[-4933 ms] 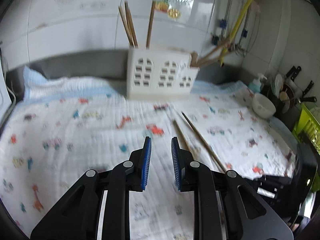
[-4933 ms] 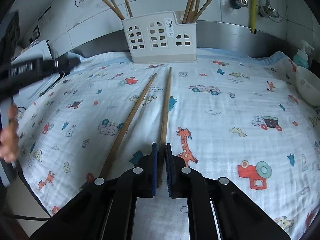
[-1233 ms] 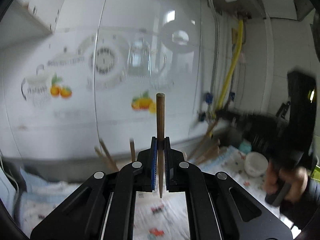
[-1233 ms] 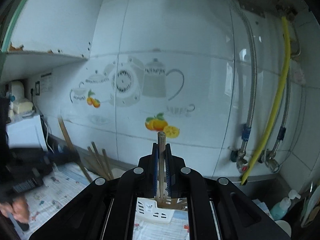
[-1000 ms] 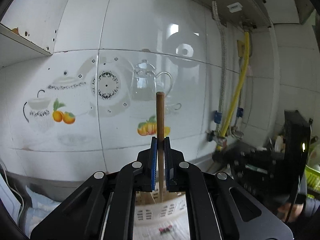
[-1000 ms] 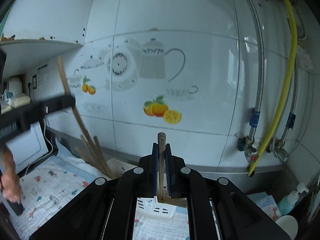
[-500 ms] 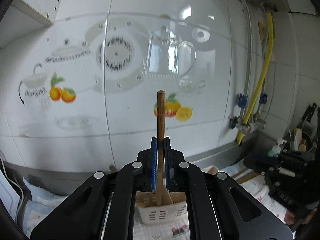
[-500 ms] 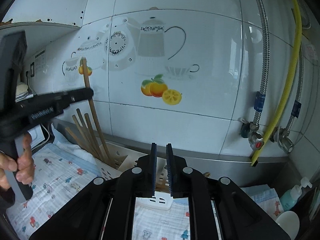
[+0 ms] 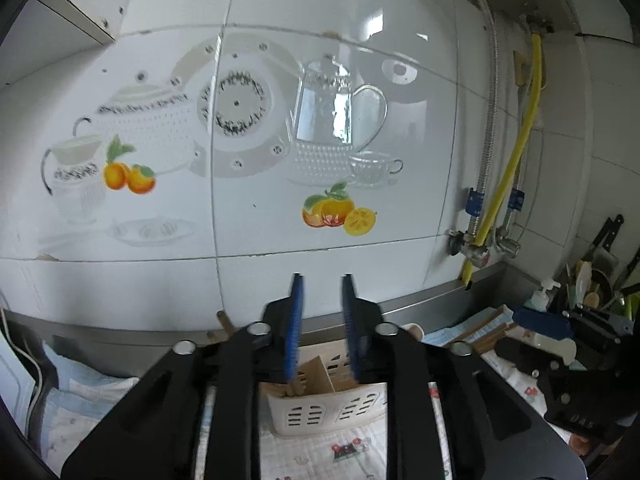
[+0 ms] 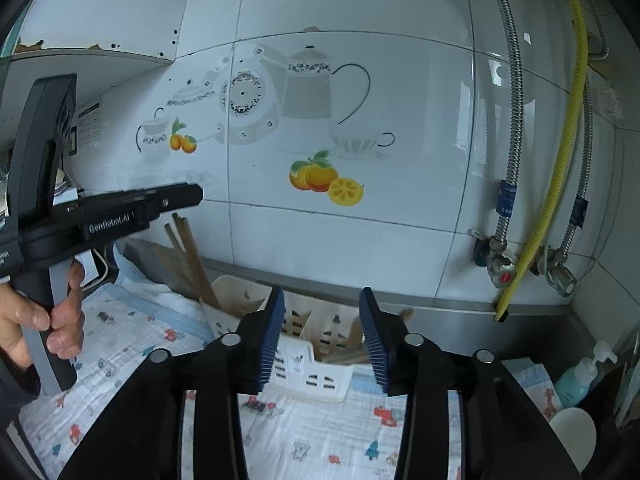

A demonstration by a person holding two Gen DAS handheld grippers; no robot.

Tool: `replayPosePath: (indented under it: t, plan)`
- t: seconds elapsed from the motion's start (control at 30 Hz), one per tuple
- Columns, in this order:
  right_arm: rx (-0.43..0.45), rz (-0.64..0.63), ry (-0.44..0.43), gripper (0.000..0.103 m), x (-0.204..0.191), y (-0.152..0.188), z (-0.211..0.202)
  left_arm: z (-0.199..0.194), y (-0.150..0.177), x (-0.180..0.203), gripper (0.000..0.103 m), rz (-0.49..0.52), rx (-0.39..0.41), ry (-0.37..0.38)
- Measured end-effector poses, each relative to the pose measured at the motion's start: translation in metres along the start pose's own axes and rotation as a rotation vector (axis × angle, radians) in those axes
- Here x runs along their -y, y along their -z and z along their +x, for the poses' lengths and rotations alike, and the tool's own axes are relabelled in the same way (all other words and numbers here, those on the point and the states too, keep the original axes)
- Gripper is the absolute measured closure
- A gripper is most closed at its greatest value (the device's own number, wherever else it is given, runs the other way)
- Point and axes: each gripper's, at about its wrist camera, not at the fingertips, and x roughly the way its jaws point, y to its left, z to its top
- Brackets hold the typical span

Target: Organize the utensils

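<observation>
A white slotted utensil holder (image 9: 320,412) stands on the patterned cloth against the tiled wall, directly below both grippers. My left gripper (image 9: 322,280) hovers above its left compartment, jaws opening with nothing between them; brown chopsticks (image 9: 298,388) stand in the holder just under the blue pads. My right gripper (image 10: 321,294) hangs over the holder (image 10: 308,376), jaws opening and empty too. More chopsticks (image 10: 188,256) lean out of the left end, and others (image 10: 352,336) sit at the right end. In the right wrist view, a hand (image 10: 60,320) holds the left gripper (image 10: 196,196).
The tiled wall is close behind the holder, with a steel ledge (image 10: 440,312), taps and a yellow hose (image 10: 560,184) at the right. A soap bottle (image 10: 576,380) and a white bowl (image 10: 572,432) stand at the right. A rack of knives and utensils (image 9: 596,280) is further right.
Both grippers held an upright chopstick a second ago. The right one opened first, then the left; both chopsticks are out of the jaws and both grippers have sunk slightly toward the holder.
</observation>
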Motion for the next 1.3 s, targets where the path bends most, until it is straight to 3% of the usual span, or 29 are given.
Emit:
replayPosePath:
  t: [0.07,0.13,0.17,0.27,0.47,0.6,0.8,1.3]
  plan:
    - [-0.004,0.001,0.0,0.057,-0.003,0.005,-0.007,-0.009,0.003,0.002,0.079,-0.001,-0.002,0.007]
    - [-0.006,0.006,0.006,0.053,-0.006,0.011,-0.016,-0.019,0.006,0.003,0.067,0.001,-0.005,0.009]
    - [-0.008,0.008,0.006,0.051,-0.007,0.015,-0.021,-0.027,0.01,0.004,0.057,0.0,-0.004,0.004]
    - [-0.012,0.011,0.014,0.043,-0.011,0.025,-0.033,-0.045,0.02,0.006,0.051,0.001,-0.002,0.011]
    - [-0.022,0.022,0.024,0.029,-0.023,0.048,-0.062,-0.081,0.045,0.011,0.024,-0.004,-0.004,-0.006]
    - [-0.042,0.036,0.033,0.026,-0.027,0.064,-0.078,-0.103,0.064,0.013,0.009,-0.013,-0.012,-0.017]
    - [-0.065,0.038,0.054,0.017,-0.037,0.088,-0.095,-0.124,0.089,0.012,0.005,-0.021,-0.033,-0.036]
    - [-0.125,0.095,0.057,0.012,-0.046,0.13,-0.109,-0.163,0.139,-0.008,0.005,-0.079,-0.074,-0.101]
